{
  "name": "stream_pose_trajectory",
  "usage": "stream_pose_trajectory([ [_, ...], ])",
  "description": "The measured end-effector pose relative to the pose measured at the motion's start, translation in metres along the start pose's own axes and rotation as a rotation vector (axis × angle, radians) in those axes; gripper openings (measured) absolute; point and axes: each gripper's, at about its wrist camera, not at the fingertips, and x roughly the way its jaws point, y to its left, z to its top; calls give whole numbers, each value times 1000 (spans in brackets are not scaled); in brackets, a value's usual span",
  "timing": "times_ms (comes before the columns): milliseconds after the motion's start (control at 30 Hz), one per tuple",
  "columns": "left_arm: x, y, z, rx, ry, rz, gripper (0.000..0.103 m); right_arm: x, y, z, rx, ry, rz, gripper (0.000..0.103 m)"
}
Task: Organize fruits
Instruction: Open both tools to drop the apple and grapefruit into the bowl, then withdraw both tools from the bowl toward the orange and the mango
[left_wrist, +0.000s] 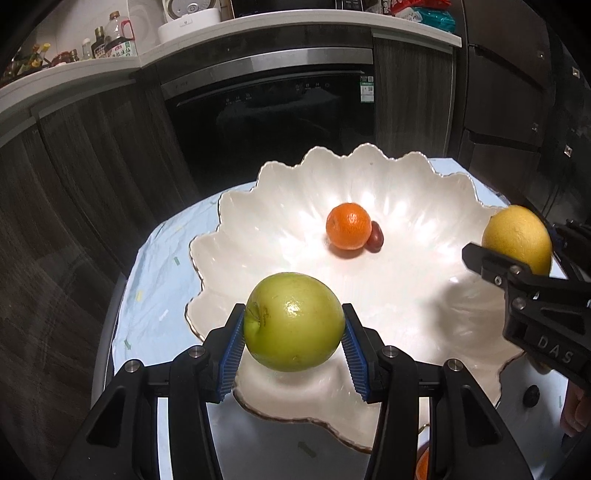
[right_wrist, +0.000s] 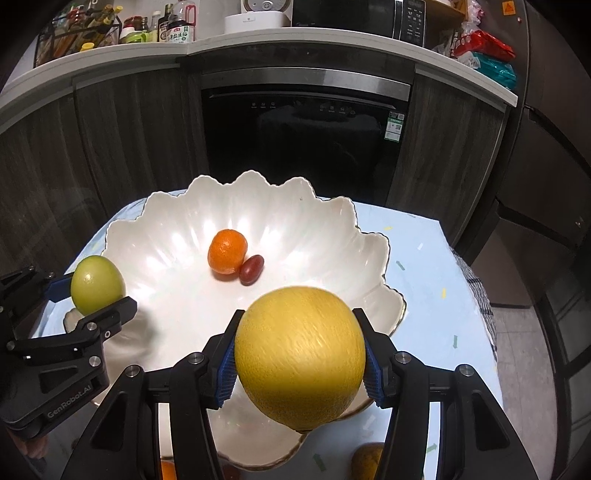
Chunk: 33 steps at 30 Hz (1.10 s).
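Observation:
My left gripper (left_wrist: 293, 325) is shut on a green apple (left_wrist: 294, 322) and holds it over the near rim of a big white scalloped bowl (left_wrist: 258, 192). My right gripper (right_wrist: 300, 354) is shut on a large yellow lemon (right_wrist: 300, 355) above the bowl's (right_wrist: 343, 236) near right rim. In the bowl lie an orange mandarin (left_wrist: 348, 226) and a small dark red fruit (left_wrist: 376, 237) touching it; both show in the right wrist view too, the mandarin (right_wrist: 226, 251) and the red fruit (right_wrist: 251, 269). The lemon (left_wrist: 517, 240) and the apple (right_wrist: 97, 283) each show in the other view.
The bowl stands on a small table with a light blue cloth (right_wrist: 424, 266). More fruit peeks out at the near edge: an orange piece (left_wrist: 422, 466) and a brownish one (right_wrist: 367, 459). A dark small object (left_wrist: 531, 396) lies beside the bowl. Dark cabinets and an oven (left_wrist: 273, 110) stand behind.

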Motion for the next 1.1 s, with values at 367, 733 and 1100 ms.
stream_pose_trajectory([
  [367,-13,1,-3,-1,-46,50,81,-18,-1,6,12,-71,-30,81],
  [733,-32,4,-5,-28,-78,56,100,-32,-4,4,40,-98,-34,92],
  [1100,-54,0,-9,-28,-104,55,100,-53,-9,-3,57,-120,-33,92],
])
